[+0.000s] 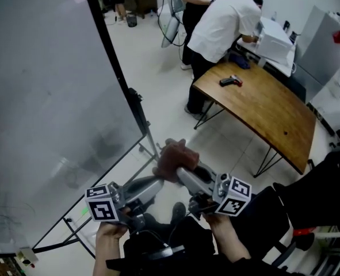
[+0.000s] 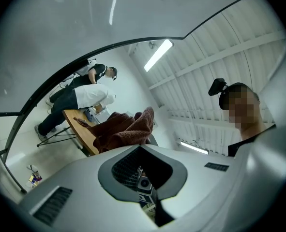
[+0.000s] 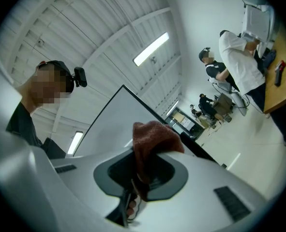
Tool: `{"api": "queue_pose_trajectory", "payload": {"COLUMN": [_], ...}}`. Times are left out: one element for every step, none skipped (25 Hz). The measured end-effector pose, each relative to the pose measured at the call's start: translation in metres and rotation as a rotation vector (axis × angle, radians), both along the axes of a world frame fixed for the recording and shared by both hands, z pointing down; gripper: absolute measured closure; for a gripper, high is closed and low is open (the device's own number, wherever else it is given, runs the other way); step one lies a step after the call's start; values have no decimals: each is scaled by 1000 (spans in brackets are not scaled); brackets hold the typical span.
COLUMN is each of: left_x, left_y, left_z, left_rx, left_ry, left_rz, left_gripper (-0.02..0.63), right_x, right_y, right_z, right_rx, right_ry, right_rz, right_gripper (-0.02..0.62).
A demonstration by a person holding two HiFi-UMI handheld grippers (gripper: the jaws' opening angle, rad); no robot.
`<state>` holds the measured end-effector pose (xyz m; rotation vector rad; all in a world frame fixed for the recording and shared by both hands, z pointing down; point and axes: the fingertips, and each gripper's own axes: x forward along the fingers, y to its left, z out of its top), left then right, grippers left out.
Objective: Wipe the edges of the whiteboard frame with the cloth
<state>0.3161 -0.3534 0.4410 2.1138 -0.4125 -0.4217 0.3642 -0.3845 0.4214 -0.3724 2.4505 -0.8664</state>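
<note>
Nearest, the right gripper has its jaws pinching the cloth, with a fold drawn down between them in the right gripper view. The left gripper has its jaws pressed together on nothing, their tip against the cloth's lower edge. The cloth sits just beside the lower corner of the black frame; whether it touches is unclear. From the jaws that edge runs long toward 11 o'clock, bordering the whiteboard. The right gripper looks set to carry the wipe. A tabletop stands at 2 o'clock.
</note>
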Motion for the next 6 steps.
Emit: {"api": "queue_pose_trajectory", "payload": {"left_x": [-4, -9, -14, -20, -26, -32], "left_y": [1, 3, 4, 6, 8, 10], "left_z": [-1, -1, -2, -2, -3, -4], "left_rx": [0, 1, 2, 2, 2, 2], "left_ry": [-4, -10, -15, -18, -20, -22], "left_rz": [1, 1, 2, 2, 3, 4], "left_gripper": [618, 618, 618, 618, 618, 618], "right_x": [-3, -7, -12, -16, -22, -27], "right_y": [0, 1, 2, 3, 4, 6], "right_z": [-1, -1, -2, -3, -3, -4], "right_rx": [-3, -7, -10, -13, -16, -18], "right_ry": [2, 4, 6, 9, 11, 14], "right_rz": [3, 7, 10, 13, 16, 19], "right_gripper": [538, 538, 537, 538, 538, 538]}}
